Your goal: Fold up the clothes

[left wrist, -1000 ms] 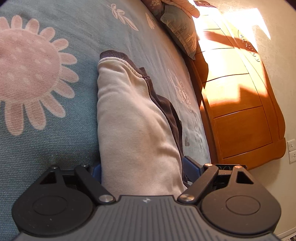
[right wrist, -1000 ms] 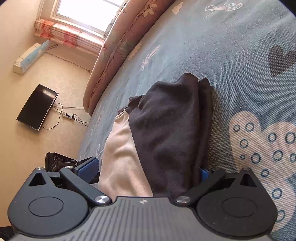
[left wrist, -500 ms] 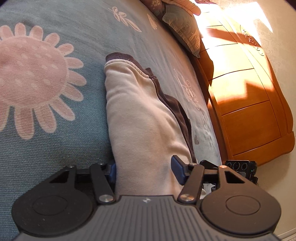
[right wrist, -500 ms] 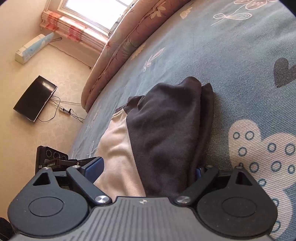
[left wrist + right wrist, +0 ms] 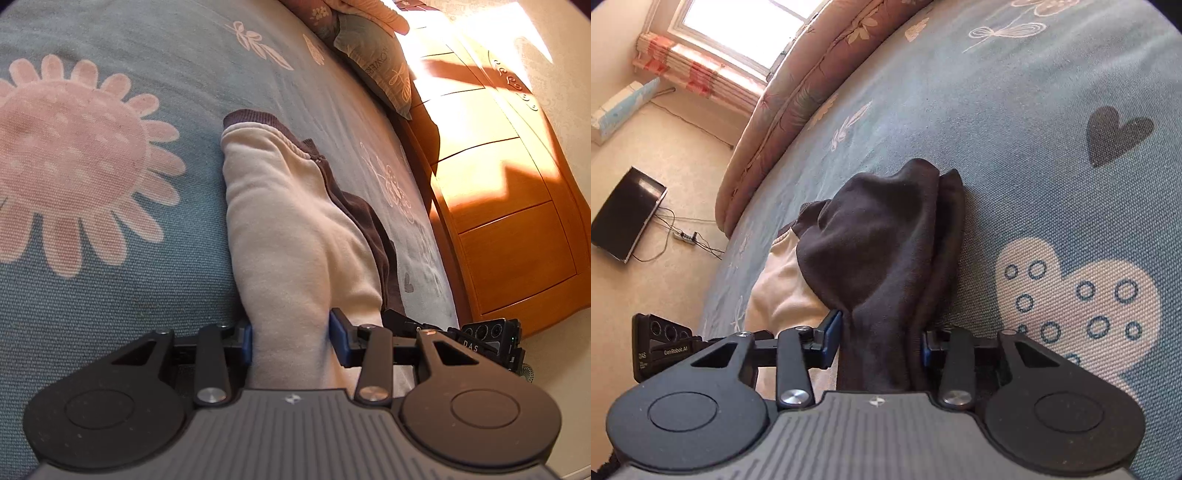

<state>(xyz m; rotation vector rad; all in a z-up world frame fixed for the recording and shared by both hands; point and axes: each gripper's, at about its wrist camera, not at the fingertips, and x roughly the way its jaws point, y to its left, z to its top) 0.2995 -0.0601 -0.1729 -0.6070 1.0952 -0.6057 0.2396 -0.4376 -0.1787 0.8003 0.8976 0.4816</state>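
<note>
You grip a soft fleece garment (image 5: 295,236) on the woven bedspread (image 5: 110,258).
Left gripper (image 5: 291,338) fingers pinch its cream part; right gripper (image 5: 879,338) fingers pinch the dark part (both low, near edge).

Garment (image 5: 295,236) – soft matt fleece; bedspread (image 5: 110,258) coarse woven; headboard (image 5: 517,206) glossy wood.

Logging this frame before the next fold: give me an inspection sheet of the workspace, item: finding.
Surface: blue patterned bedspread, flat.
Job's things: cream and dark brown garment, bunched lengthwise on the bedspread.
Clutter: pillow at the bed's head.
Grippers: left gripper shut on the cream part; right gripper shut on the dark part.
Cables: power strip with cords on the floor, beside a black panel.
Surroundings: wooden headboard, window.
</note>
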